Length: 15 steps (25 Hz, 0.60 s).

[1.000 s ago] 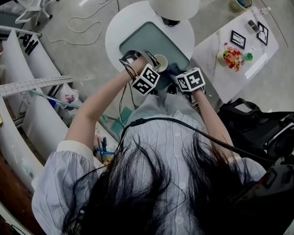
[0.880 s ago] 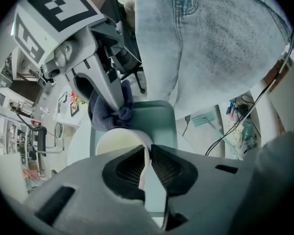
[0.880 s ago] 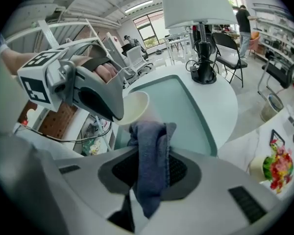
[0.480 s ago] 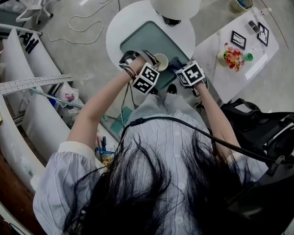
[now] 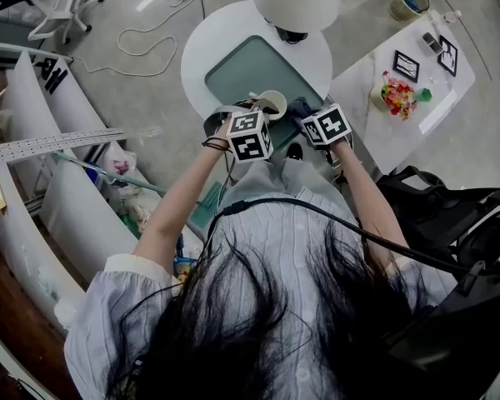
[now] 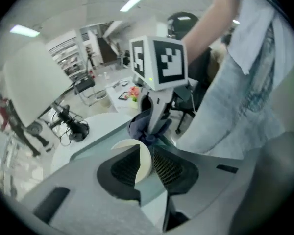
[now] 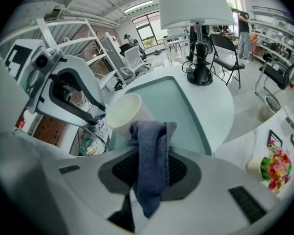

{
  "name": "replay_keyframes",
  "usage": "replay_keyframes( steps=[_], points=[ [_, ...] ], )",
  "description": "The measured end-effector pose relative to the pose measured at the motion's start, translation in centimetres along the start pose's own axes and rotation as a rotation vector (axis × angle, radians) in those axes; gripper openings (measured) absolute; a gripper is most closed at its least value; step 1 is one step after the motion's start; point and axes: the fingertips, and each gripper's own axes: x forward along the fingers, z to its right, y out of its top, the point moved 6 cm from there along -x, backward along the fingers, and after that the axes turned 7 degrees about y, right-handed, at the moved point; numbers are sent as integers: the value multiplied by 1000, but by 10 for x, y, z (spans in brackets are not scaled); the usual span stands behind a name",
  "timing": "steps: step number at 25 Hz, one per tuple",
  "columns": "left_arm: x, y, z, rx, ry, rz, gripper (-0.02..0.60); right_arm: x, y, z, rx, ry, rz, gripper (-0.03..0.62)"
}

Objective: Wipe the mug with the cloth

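1. Wiping looks under way or about to start. Both things are in hand and brought together, and how much of the mug point(image 6: 138, 155) has been wiped cannot be told.
2. The left tool point(image 6: 146, 166) is clamped on the mug's wall, with one jaw inside the rim and one outside.
3. The right tool point(image 7: 150, 170) is closed on the blue cloth point(image 7: 152, 148), whose upper end lies against or just beside the mug's outer side.
4. Both are held in the air above the round table point(image 5: 207, 50), near its green mat point(image 5: 250, 69) and lamp point(image 5: 298, 0).
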Motion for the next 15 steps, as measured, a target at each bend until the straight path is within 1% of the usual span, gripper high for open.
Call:
replay_keyframes(
  steps=[2,3,5,8,9,11,13,15],
  points=[
    [2,3,2,-196,49,-4,68,0,0,1,1,1,0,94],
    [5,4,4,-276,72,-17,69,0,-1,2,0,-3,-4,94],
    [12,3,8,-401,109,-46,70,1,-2,4,-2,-6,-8,94],
    [23,1,13,-551,157,-85,71,1,-1,5,-2,-5,-10,94],
    [26,-1,13,-584,180,-100,70,1,-1,4,-1,-3,-10,94],
    [33,-4,11,-619,230,-132,69,1,-2,4,3,1,-8,94],
    [39,-6,9,-622,259,-162,69,2,-2,4,8,4,-4,94],
    [43,-7,8,-601,274,-184,69,1,-3,4,14,5,-5,94]
  ],
)
